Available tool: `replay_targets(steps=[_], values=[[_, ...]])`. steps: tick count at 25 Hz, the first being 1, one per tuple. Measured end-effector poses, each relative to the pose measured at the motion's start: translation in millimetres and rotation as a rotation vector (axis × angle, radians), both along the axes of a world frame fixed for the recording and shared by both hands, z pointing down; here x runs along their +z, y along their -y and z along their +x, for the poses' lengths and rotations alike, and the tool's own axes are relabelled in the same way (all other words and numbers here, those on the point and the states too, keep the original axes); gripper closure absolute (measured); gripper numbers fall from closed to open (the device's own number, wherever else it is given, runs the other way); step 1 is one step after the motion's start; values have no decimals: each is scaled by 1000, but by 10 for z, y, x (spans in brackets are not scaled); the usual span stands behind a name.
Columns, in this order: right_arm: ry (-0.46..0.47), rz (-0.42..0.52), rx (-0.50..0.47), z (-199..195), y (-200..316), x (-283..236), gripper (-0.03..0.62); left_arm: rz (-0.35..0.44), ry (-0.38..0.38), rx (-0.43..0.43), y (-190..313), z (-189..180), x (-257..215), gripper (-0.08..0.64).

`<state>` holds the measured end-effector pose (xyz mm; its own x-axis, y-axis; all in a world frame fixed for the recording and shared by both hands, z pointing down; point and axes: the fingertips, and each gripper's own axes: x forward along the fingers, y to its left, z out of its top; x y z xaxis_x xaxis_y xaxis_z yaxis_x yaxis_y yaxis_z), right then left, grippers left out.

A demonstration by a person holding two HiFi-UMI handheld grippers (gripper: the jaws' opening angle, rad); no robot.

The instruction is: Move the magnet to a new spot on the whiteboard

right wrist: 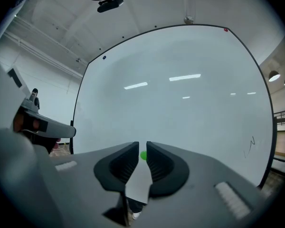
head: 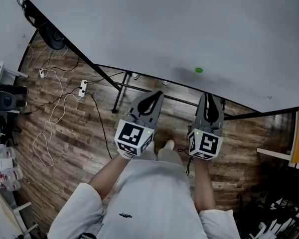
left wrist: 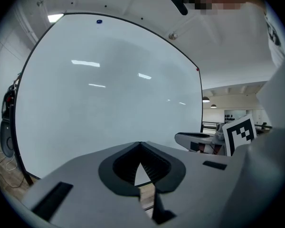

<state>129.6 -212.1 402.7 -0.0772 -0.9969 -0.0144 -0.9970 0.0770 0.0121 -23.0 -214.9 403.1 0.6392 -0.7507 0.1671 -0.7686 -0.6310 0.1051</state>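
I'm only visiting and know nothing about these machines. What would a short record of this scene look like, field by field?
Setting: a whiteboard standing over a wood plank floor with loose cables
Magnet: one green magnet, stuck low on the whiteboard
Left hand: left gripper, jaws together, nothing in them
Right hand: right gripper, jaws slightly apart and empty; the magnet shows through the gap, on the board ahead
Contact: neither gripper touches the magnet

The right gripper (right wrist: 142, 145) faces the whiteboard (right wrist: 190, 103), jaws slightly apart, with the green magnet (right wrist: 143, 156) on the board showing through the narrow gap between them.
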Motion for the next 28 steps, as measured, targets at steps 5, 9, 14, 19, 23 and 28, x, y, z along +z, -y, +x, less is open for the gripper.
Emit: replay_targets(steps=[5, 9, 14, 19, 23, 28], values=[[9, -29, 2, -7, 222, 170, 520, -14, -13, 3, 145, 23, 67, 554], [22, -57, 14, 10, 375, 322, 497, -23, -17, 2, 247, 28, 133, 554], [33, -76, 30, 5, 520, 430, 489, -30, -8, 5, 331, 44, 176, 554], [46, -86, 47, 5, 670, 494, 466, -44, 1, 2, 419, 62, 232, 554], [57, -89, 65, -20, 789, 540, 459, -53, 4, -2, 467, 54, 278, 554], [71, -97, 94, -40, 893, 573, 446, -57, 0, -6, 499, 29, 279, 554]])
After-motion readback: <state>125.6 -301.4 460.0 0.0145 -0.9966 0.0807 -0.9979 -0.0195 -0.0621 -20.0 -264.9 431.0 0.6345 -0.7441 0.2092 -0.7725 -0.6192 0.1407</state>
